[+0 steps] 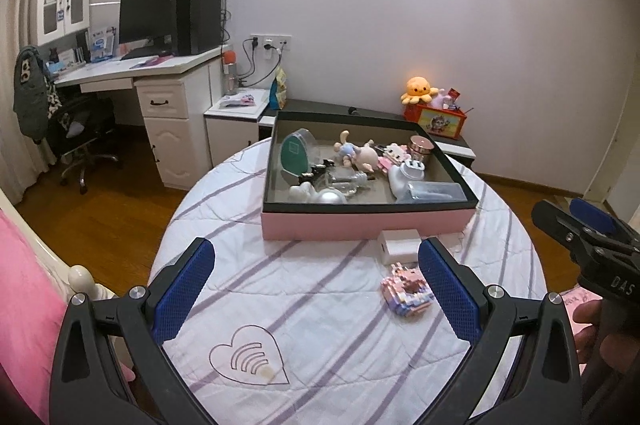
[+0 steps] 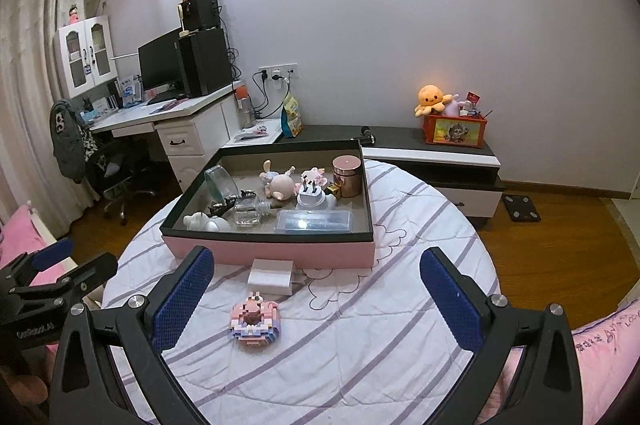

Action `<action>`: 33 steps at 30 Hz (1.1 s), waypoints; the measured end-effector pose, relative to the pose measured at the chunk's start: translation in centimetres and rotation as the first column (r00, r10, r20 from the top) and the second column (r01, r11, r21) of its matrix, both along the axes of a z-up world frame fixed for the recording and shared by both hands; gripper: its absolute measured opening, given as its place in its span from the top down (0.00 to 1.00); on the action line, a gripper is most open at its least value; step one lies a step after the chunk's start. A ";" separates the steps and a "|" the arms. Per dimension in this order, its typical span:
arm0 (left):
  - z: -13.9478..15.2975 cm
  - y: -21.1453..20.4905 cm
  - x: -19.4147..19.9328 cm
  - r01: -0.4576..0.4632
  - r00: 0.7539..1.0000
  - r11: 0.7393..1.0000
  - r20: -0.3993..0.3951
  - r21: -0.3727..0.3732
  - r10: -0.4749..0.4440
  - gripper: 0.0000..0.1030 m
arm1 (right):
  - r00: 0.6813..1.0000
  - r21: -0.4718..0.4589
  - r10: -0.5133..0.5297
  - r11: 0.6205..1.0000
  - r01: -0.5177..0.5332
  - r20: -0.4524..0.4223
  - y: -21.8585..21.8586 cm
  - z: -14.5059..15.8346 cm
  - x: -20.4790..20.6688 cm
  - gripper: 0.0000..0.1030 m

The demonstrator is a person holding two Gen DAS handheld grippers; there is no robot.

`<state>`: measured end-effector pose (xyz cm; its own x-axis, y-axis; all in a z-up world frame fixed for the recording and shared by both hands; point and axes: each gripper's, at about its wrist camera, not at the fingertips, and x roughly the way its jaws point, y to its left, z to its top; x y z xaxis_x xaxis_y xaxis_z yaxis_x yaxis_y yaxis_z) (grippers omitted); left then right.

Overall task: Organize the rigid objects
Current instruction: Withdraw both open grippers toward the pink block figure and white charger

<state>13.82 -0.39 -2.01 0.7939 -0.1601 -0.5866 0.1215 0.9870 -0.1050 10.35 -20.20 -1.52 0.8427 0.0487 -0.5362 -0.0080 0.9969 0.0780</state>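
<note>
Landmark: pink box (image 2: 272,252), black-rimmed, open, set on a striped bedspread (image 2: 360,325).

Held in the box: a rose-gold jar (image 2: 347,176) at the far right corner; a white plug adapter (image 2: 311,196) beside it; a clear case (image 2: 316,221) along the near wall; a glass bottle (image 2: 248,212); a doll figure (image 2: 276,181); a green-faced container (image 1: 297,155) at the left. Most of the sorting is judged done.

Left outside the box: a white charger (image 2: 271,277), touching or just beside the near wall; a pink brick figure (image 2: 254,323), nearer the cameras than the charger. Two items are judged outstanding.

Left gripper (image 1: 316,299): spread wide, nothing held, raised in front of the box. Right gripper (image 2: 316,301): spread wide, nothing held, with the brick figure seen between its fingers but untouched.

Poorly made out: the small dark pieces near the bottle, and white rounded items at the near left corner of the box. The charger's cable end is partly hidden in the left view by a blue pad (image 1: 448,289).
</note>
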 end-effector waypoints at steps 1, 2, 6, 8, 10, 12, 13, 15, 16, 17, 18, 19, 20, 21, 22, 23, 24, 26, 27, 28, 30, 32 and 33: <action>0.0 -0.2 -0.2 0.007 1.000 1.000 -0.001 0.001 -0.007 0.00 | 1.000 -0.002 -0.002 1.000 0.002 0.000 0.1 0.0 -0.1 0.00; 0.0 -0.3 -0.3 0.010 1.000 1.000 -0.002 0.003 -0.010 0.00 | 1.000 -0.004 -0.005 1.000 0.005 0.001 0.1 0.1 -0.2 0.00; 0.0 -0.9 -0.5 0.023 1.000 1.000 -0.003 0.005 -0.023 0.00 | 1.000 -0.008 -0.010 1.000 0.010 0.002 0.0 0.1 -0.4 0.00; -0.2 -1.1 -0.6 0.025 1.000 1.000 -0.006 0.007 -0.025 0.00 | 1.000 -0.007 -0.011 1.000 0.011 -0.001 -0.1 0.1 -0.3 0.00; -0.3 -1.3 -0.6 0.028 1.000 1.000 -0.012 0.006 -0.028 0.00 | 1.000 -0.008 -0.016 1.000 0.016 -0.004 -0.2 0.0 -0.3 0.00; -0.6 -1.5 -0.6 0.033 0.999 0.999 -0.019 0.008 -0.032 0.00 | 1.000 -0.005 -0.020 1.000 0.020 -0.008 -0.5 -0.2 -0.3 0.00; -0.7 -1.6 -0.6 0.035 0.999 0.999 -0.024 0.010 -0.035 0.00 | 1.000 -0.004 -0.022 1.000 0.022 -0.012 -0.6 -0.3 -0.2 0.00; -1.1 -1.9 -0.5 0.039 0.999 0.999 -0.036 0.009 -0.038 0.00 | 0.999 -0.003 -0.028 1.000 0.028 -0.020 -0.9 -0.6 0.0 0.00; -1.3 -2.0 -0.4 0.040 0.998 0.999 -0.043 0.008 -0.039 0.00 | 0.999 -0.002 -0.030 1.000 0.030 -0.024 -1.1 -0.7 0.1 0.00; -1.6 -2.2 -0.3 0.044 0.998 0.999 -0.053 0.003 -0.043 0.00 | 0.999 -0.002 -0.035 0.999 0.035 -0.030 -1.3 -0.9 0.2 0.00; -1.8 -2.3 -0.3 0.047 0.997 0.999 -0.060 0.002 -0.047 0.00 | 0.999 -0.003 -0.040 0.999 0.040 -0.037 -1.5 -1.1 0.4 0.00; -2.2 -2.6 -0.2 0.051 0.996 0.999 -0.070 0.003 -0.050 0.00 | 0.998 -0.003 -0.043 0.999 0.043 -0.042 -1.6 -1.3 0.5 0.00; -2.4 -2.8 -0.1 0.052 0.996 0.999 -0.077 0.005 -0.052 0.00 | 0.998 0.000 -0.046 0.999 0.046 -0.051 -1.9 -1.6 0.7 0.00; -2.8 -3.1 0.1 0.054 0.995 0.999 -0.088 0.007 -0.053 0.00 | 0.997 0.002 -0.050 0.999 0.050 -0.059 -2.1 -1.9 0.8 0.00; -3.2 -3.4 0.3 0.058 0.993 0.998 -0.101 0.005 -0.057 0.00 | 0.996 0.002 -0.054 0.999 0.054 -0.066 -2.3 -2.2 1.0 0.00; -3.5 -3.6 0.5 0.060 0.992 0.998 -0.109 0.002 -0.059 0.00 | 0.996 0.002 -0.056 0.998 0.056 -0.072 -2.4 -2.4 1.2 0.00; -4.0 -3.9 0.8 0.060 0.990 0.998 -0.125 -0.001 -0.060 0.00 | 0.995 0.003 -0.057 0.998 0.058 -0.078 -2.5 -2.6 1.4 0.00; -4.9 -4.5 1.4 0.063 0.986 0.998 -0.154 -0.003 -0.062 0.00 | 0.994 0.005 -0.060 0.998 0.060 -0.096 -2.8 -3.3 1.8 0.00; -5.3 -4.8 1.6 0.064 0.984 0.998 -0.164 -0.002 -0.063 0.00 | 0.993 0.007 -0.060 0.998 0.061 -0.103 -2.8 -3.6 2.0 0.00; -5.9 -5.3 2.1 0.067 0.981 0.998 -0.183 0.000 -0.066 0.00 | 0.992 0.008 -0.060 0.998 0.061 -0.111 -2.9 -3.9 2.2 0.00; -6.8 -6.1 2.7 0.075 0.975 0.997 -0.209 0.000 -0.074 0.00 | 0.990 0.012 -0.061 0.998 0.063 -0.126 -3.2 -4.5 2.6 0.00; -7.8 -7.0 3.4 0.089 0.967 0.996 -0.238 -0.006 -0.088 0.00 | 0.989 0.018 -0.065 0.998 0.068 -0.135 -3.6 -4.9 2.9 0.00; -8.3 -7.5 3.7 0.094 0.964 0.996 -0.250 -0.008 -0.093 0.00 | 0.988 0.019 -0.068 0.997 0.071 -0.138 -3.8 -5.1 3.1 0.00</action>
<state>17.54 -7.87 -10.32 0.6035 -0.2242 -0.7652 0.1841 0.9729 -0.1399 13.46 -24.01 -6.59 0.7630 0.0071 -0.6463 0.0735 0.9925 0.0976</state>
